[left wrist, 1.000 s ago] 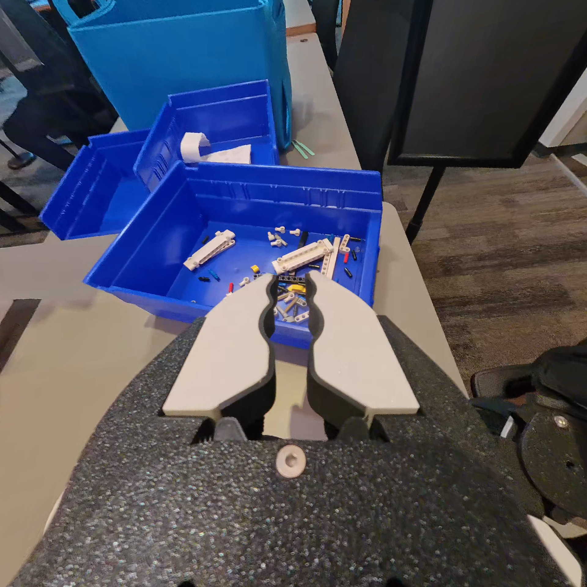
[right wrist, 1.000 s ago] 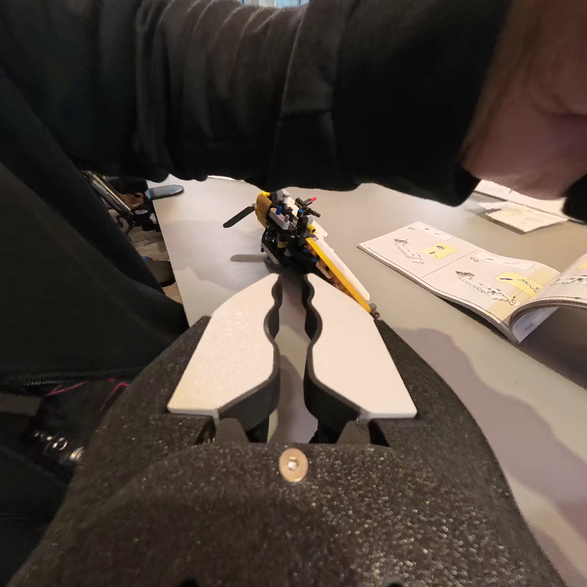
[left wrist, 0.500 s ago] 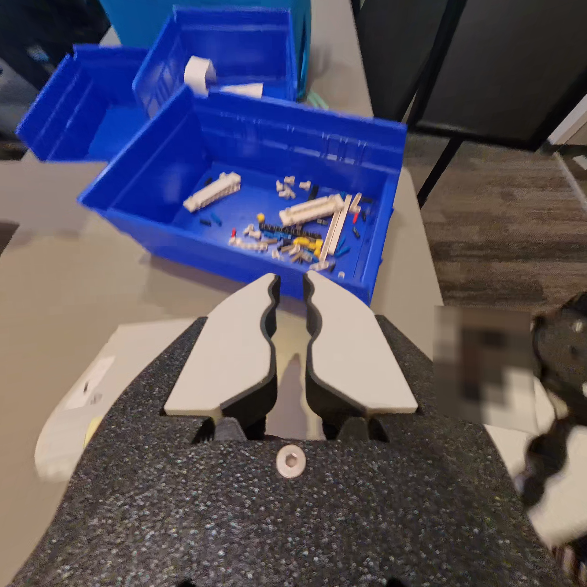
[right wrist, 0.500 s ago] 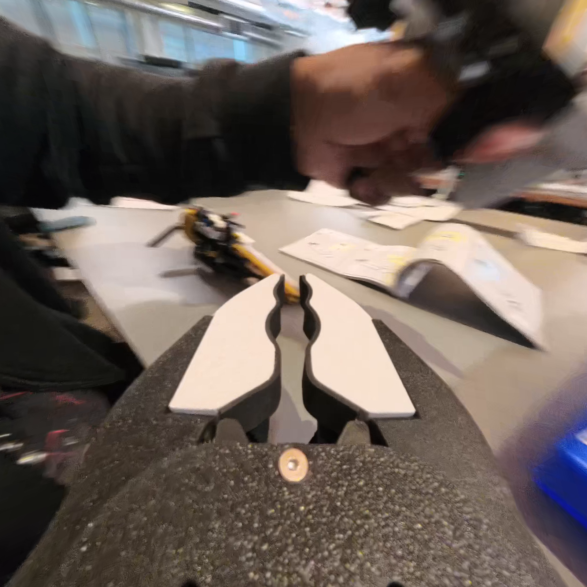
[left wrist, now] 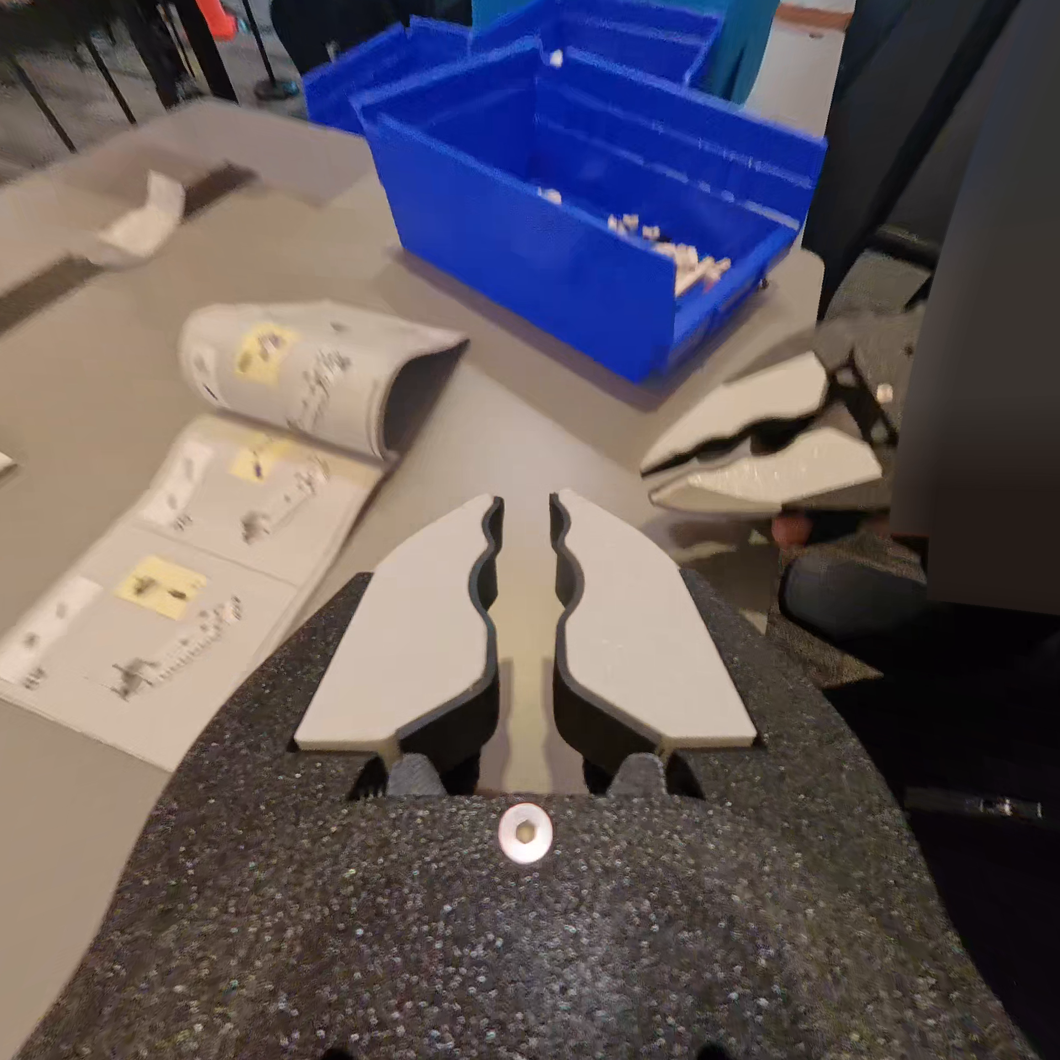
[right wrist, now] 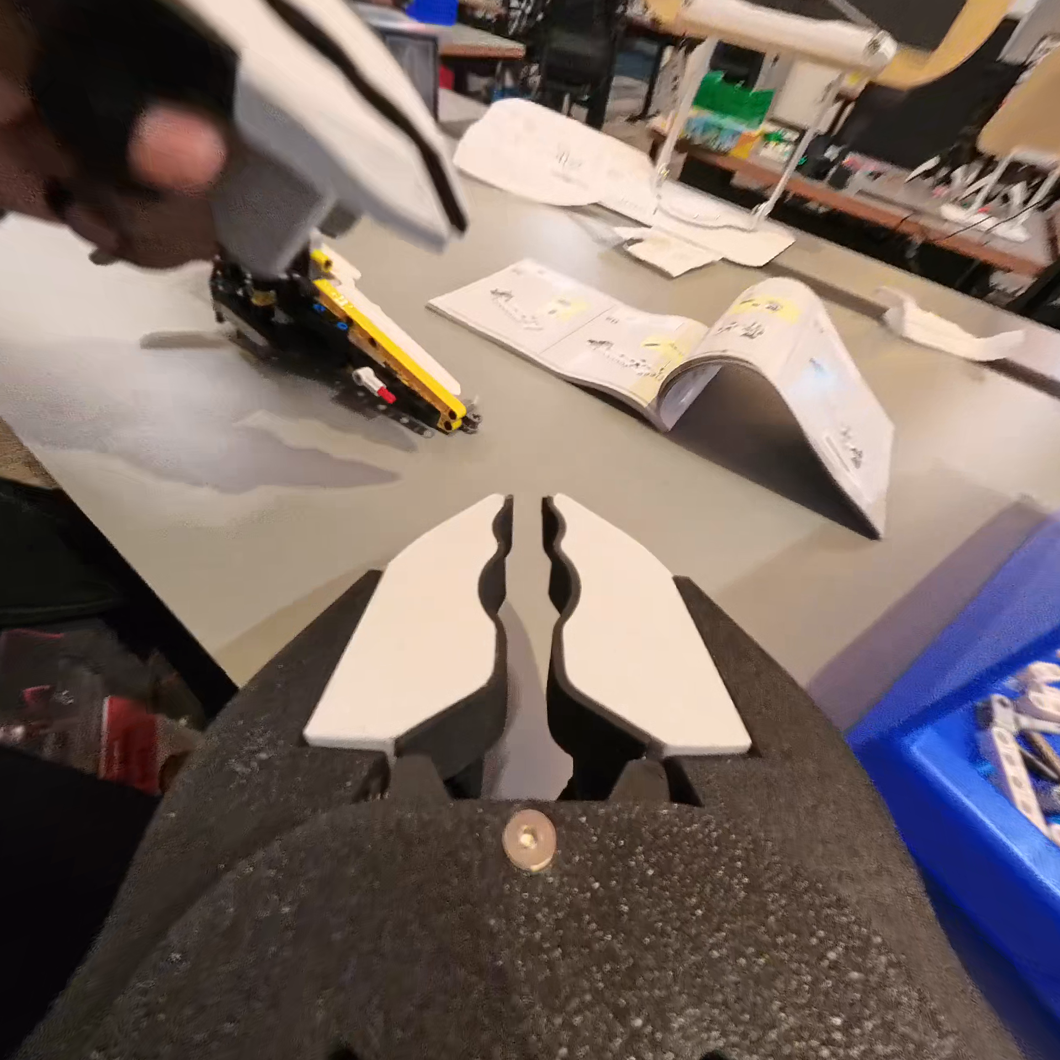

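My left gripper (left wrist: 525, 505) hovers over bare grey table (left wrist: 516, 436), jaws a narrow gap apart with nothing between them. It also shows in the right wrist view (right wrist: 344, 115), held by a hand above a yellow, black and white brick model (right wrist: 355, 344). My right gripper (right wrist: 527, 505) is open by a narrow gap and empty over the table (right wrist: 573, 459). In the left wrist view the right gripper (left wrist: 745, 453) lies on its side at the right. An open instruction booklet (left wrist: 229, 516) (right wrist: 631, 344) lies between the model and a blue bin (left wrist: 545, 258) (right wrist: 946, 659) of loose brick parts (left wrist: 671, 252).
More blue bins (left wrist: 602, 34) stand behind the first. A crumpled white wrapper (left wrist: 143, 223) and loose papers (right wrist: 573, 160) lie farther back. The table's near edge (right wrist: 143, 573) runs at the left of the right wrist view; a person's dark clothing is beyond it. Across from one pair of fingers to the other is roughly 9 cm.
The left gripper pulled back from over the bin and swung left toward the booklet. The sleeve that covered the right view moved off, and the right gripper turned right. Both jaws stayed narrow and empty.
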Demonstrator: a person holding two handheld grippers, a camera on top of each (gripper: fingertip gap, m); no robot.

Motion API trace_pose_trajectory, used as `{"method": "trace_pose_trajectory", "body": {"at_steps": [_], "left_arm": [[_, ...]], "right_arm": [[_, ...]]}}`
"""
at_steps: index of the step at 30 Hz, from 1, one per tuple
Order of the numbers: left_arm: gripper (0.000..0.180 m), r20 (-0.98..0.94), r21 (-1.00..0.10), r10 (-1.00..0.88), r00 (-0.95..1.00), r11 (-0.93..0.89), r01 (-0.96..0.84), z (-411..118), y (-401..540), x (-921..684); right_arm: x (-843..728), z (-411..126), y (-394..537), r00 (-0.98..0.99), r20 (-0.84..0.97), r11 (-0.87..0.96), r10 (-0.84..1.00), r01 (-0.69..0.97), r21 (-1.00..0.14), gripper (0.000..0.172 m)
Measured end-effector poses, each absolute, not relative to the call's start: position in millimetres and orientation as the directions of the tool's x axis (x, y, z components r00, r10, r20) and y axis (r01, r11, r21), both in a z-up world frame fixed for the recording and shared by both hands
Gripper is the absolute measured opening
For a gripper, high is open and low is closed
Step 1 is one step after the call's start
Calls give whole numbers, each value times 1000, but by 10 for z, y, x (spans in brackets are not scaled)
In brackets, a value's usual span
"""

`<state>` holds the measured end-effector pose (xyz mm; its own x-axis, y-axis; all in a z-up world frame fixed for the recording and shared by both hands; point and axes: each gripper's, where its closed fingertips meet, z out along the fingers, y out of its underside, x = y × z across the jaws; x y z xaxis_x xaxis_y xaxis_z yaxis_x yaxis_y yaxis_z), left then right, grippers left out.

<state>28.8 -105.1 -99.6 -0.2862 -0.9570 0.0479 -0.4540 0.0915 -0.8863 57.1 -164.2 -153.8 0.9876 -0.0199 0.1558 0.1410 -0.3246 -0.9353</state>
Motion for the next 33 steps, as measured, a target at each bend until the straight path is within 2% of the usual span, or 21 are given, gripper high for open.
{"method": "trace_pose_trajectory", "body": {"at_steps": [5,7,11,14,16,20,23,26,33], "left_arm": [[22,-149,-778,-967,-206,244,-579,-1635,-818,211],[26,-240,-748,-959,-149,280,-602,-1707,-601,179],[25,-265,-715,-957,-117,276,-642,-1748,-348,42],[26,-329,-647,-940,-93,296,-702,-1819,-18,-115],[26,-303,-615,-946,-113,284,-736,-1836,75,-182],[25,-174,-670,-958,-230,286,-685,-1668,-301,38],[25,-105,-579,-952,-287,293,-761,-1886,-447,171],[25,-70,-543,-963,-259,255,-800,-2048,-430,246],[20,-30,-536,-976,-217,199,-820,-2147,-422,298]], "right_arm": [[555,-1623,-1593,997,68,-388,43,79,-918,13],[563,-1623,-1594,997,62,-387,38,72,-919,13],[571,-1616,-1599,998,47,-382,36,57,-923,13],[561,-1626,-1594,998,25,-390,50,43,-920,13],[548,-1638,-1590,998,18,-398,63,41,-916,13],[520,-1655,-1586,996,14,-409,83,47,-911,13],[518,-1644,-1595,996,20,-399,82,51,-916,13],[533,-1598,-1619,997,23,-362,68,46,-931,13],[540,-1542,-1647,997,-22,-320,79,4,-948,12]]}}
